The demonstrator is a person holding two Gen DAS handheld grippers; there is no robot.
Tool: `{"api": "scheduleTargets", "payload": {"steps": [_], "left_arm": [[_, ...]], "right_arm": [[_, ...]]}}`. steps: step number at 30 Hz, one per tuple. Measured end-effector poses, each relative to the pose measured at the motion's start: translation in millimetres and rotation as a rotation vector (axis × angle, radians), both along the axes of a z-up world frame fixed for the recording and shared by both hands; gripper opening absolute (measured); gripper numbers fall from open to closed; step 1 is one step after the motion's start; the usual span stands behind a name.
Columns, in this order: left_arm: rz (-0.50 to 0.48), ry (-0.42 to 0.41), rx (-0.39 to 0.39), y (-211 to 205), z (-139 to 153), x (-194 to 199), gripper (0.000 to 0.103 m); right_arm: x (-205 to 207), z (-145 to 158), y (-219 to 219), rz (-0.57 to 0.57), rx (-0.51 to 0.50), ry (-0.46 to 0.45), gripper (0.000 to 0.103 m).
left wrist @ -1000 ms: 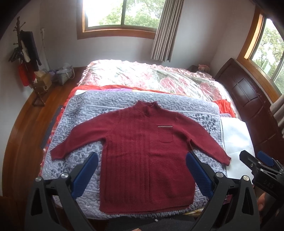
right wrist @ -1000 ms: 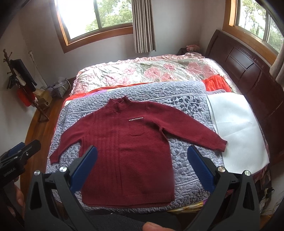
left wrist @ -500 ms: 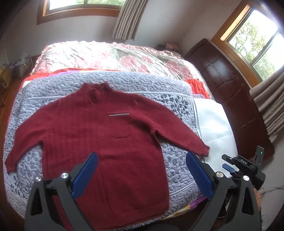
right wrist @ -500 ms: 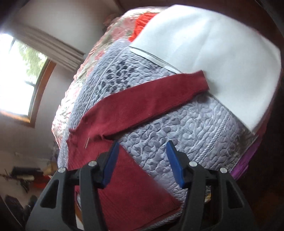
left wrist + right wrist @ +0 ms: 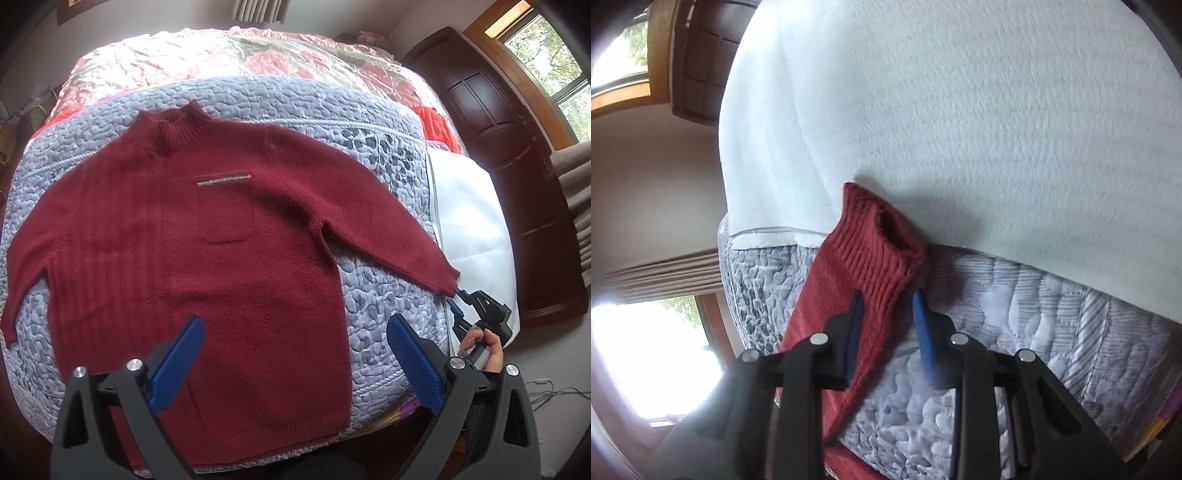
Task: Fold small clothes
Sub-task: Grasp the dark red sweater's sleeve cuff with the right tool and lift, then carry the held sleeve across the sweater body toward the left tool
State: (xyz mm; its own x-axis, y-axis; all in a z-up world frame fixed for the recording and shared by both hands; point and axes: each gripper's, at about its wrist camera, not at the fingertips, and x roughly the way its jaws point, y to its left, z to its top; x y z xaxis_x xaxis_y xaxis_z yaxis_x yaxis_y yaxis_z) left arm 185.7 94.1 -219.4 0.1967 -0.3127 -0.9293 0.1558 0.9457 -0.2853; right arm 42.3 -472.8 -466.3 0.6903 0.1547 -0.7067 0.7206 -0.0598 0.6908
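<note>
Sweater [image 5: 192, 236]: lies flat on the grey quilt [image 5: 376, 302].
Left gripper [image 5: 295, 360]: jaws spread wide above the hem.
Right gripper [image 5: 886, 314]: jaws half closed around the sleeve cuff [image 5: 879, 251]; grip uncertain.

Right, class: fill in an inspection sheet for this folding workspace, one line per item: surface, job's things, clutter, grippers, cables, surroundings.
Surface: grey quilted blanket over the bed, white pad along its right.
Job's things: red sweater flat, front up, sleeves spread; right cuff at the pad's edge.
Clutter: nothing seen on the blanket.
Grippers: left gripper open above the hem; right gripper narrowed around the cuff, closure unclear.
Cables: thin wires on the floor.
Surroundings: dark wooden headboard, windows, curtains.
</note>
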Motion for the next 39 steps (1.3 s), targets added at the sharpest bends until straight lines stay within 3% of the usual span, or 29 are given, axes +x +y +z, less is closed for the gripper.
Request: {"api": "scheduleTargets", "payload": {"steps": [2,8,12,14,17,21,27,33,39], "left_arm": [[0.002,0.022,0.005,-2.6,-8.9,1.5,0.099],[-0.022,0.042,0.022,-9.3,-19.4,-0.9,0.099],[-0.018,0.055,0.029,-6.0,-22.0,-4.1,0.099],[-0.007,0.060,0.024,-0.8,-21.9,-5.7,0.099],[0.011,0.070,0.010,8.8,-20.2,-7.5,0.099],[0.044,0.081,-0.044,27.6,-13.9,-9.5,0.099],[0.138,0.005,-0.167,70.9,9.2,-15.3,0.099],[0.235,-0.037,-0.266,119.5,24.5,-21.4,0.099],[0.315,-0.090,-0.342,168.8,35.4,-29.3,0.099]], "right_arm": [[1.0,-11.6,-2.1,-0.027,0.014,0.003,0.036],[14.7,-25.4,-7.6,-0.047,0.021,-0.035,0.035],[24.1,-18.8,-7.4,-0.026,-0.007,-0.043,0.011],[26.6,-6.0,-7.7,-0.014,-0.035,-0.053,0.011],[35.7,26.1,-8.8,0.021,-0.103,-0.073,0.010],[66.2,93.2,-6.5,0.105,-0.242,-0.122,0.010],[132.3,202.3,25.6,0.257,-0.440,-0.231,0.010],[188.6,291.2,102.1,0.467,-0.652,-0.307,0.010],[222.7,342.3,209.6,0.725,-0.869,-0.341,0.010]]}}
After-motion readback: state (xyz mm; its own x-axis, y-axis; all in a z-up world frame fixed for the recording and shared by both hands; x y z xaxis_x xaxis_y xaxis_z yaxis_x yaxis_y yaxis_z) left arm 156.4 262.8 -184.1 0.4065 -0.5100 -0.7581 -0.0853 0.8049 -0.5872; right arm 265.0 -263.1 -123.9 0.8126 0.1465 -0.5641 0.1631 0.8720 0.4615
